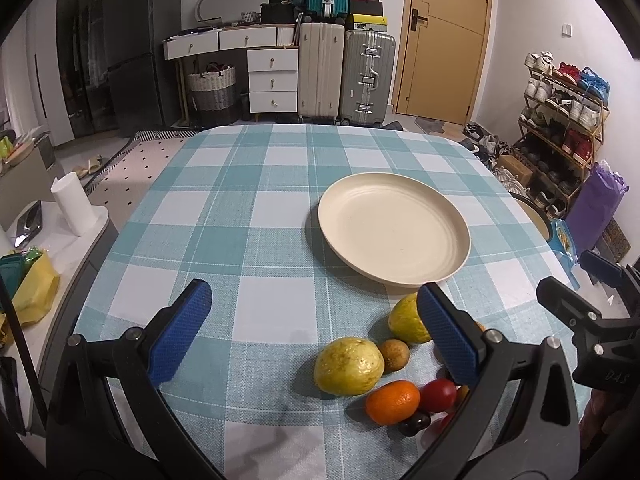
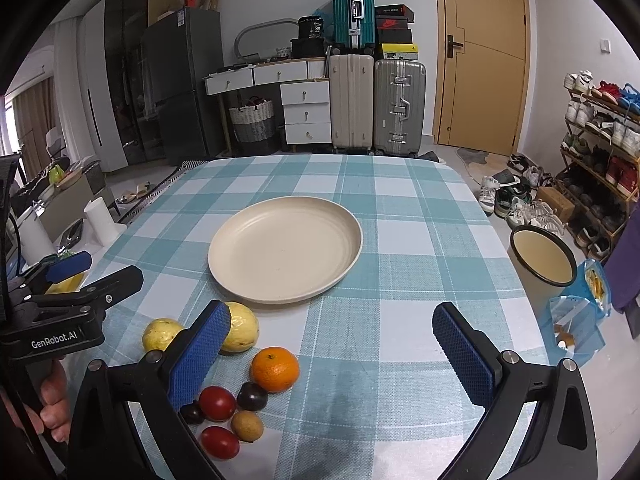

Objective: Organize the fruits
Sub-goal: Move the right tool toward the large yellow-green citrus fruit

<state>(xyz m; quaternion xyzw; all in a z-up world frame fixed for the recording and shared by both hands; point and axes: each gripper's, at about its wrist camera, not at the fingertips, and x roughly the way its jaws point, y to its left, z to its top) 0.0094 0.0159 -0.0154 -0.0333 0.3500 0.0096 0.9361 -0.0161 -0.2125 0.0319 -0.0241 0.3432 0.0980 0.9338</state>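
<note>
I hold both the left gripper (image 1: 316, 320) and right gripper (image 2: 332, 340) with fingers apart over the surface (image 2: 400, 240), since the fruits (image 2: 275, 369) cluster just before the bare plate (image 2: 285, 248).

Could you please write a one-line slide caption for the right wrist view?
Open right gripper above a checked tablecloth, with an empty cream plate ahead and loose fruit nearby.
</note>
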